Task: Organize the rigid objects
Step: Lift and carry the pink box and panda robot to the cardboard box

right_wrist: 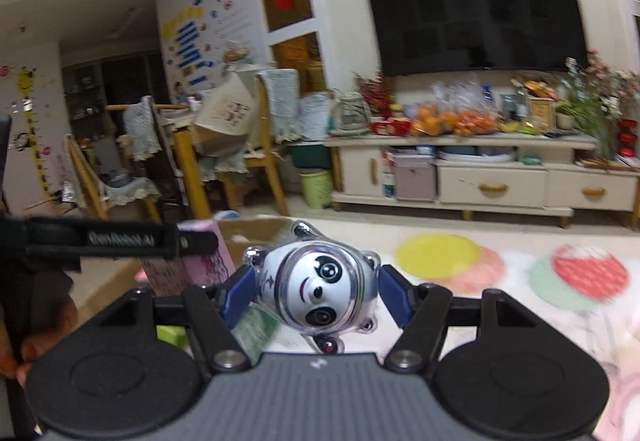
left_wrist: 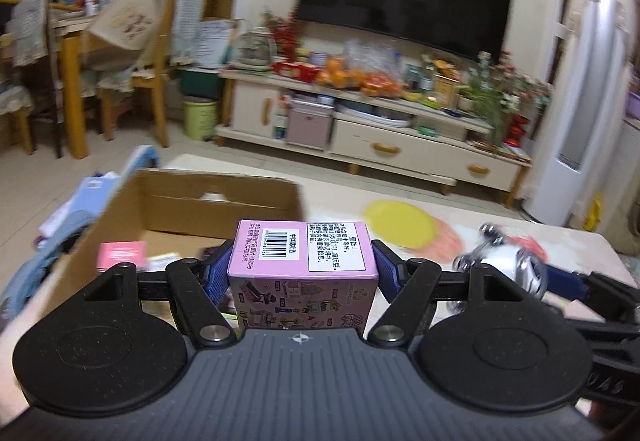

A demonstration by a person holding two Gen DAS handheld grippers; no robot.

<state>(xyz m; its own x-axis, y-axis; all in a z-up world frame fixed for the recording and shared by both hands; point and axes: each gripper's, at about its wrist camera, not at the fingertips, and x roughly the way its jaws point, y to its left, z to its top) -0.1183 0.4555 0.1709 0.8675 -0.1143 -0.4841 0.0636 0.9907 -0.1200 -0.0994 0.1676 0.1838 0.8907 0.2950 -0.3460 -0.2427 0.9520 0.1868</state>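
My left gripper [left_wrist: 302, 273] is shut on a pink-purple toy box [left_wrist: 302, 253] with a barcode on top, held above the near edge of an open cardboard box [left_wrist: 120, 213]. My right gripper [right_wrist: 316, 291] is shut on a panda figurine [right_wrist: 324, 281] in a clear shell, held tilted on its side above the table. The figurine also shows in the left wrist view [left_wrist: 504, 265], to the right of the toy box. The toy box [right_wrist: 204, 261] and the left gripper's arm [right_wrist: 116, 239] show at the left of the right wrist view.
The cardboard box holds a pink card [left_wrist: 120, 255] and other small items. The table has a cloth [right_wrist: 520, 281] with yellow, red and green circles. Clothes [left_wrist: 60, 233] lie left of the box. A TV cabinet [left_wrist: 400, 129] and chairs stand beyond.
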